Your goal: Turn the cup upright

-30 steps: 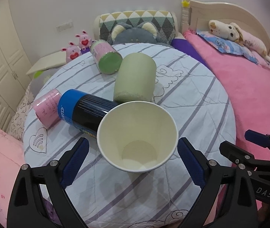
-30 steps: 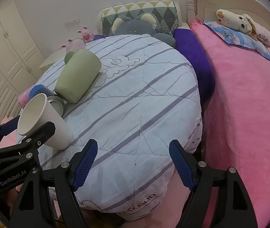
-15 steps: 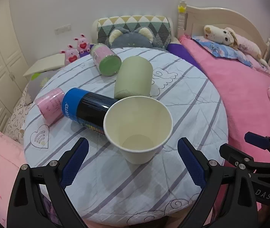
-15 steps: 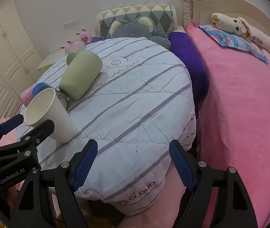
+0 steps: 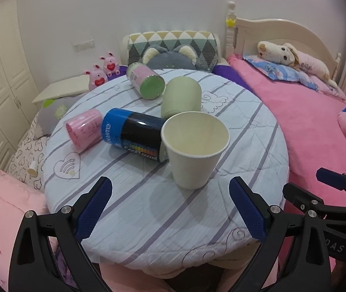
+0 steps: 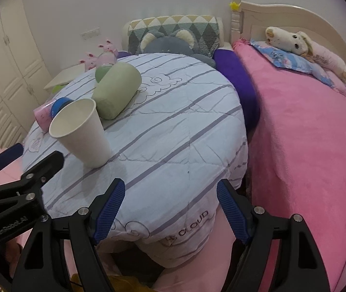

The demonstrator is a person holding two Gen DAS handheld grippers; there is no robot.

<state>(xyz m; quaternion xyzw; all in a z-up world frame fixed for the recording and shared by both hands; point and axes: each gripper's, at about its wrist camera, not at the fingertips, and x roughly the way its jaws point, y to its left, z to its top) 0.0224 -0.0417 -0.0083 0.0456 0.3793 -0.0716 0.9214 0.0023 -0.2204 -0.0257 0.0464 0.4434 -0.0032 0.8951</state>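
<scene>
Cup's up, both tools spread wide and holding nothing!
The white paper cup (image 5: 195,149) stands upright at the desk's (image 5: 148,219) centre, touching one blue can (image 5: 134,133) at its 9 o'clock. The left tool (image 5: 170,209) sees one pink cup (image 5: 84,129) whole; for the right tool (image 6: 170,209) it's mostly hidden, though the quilt's lettering shows.
</scene>
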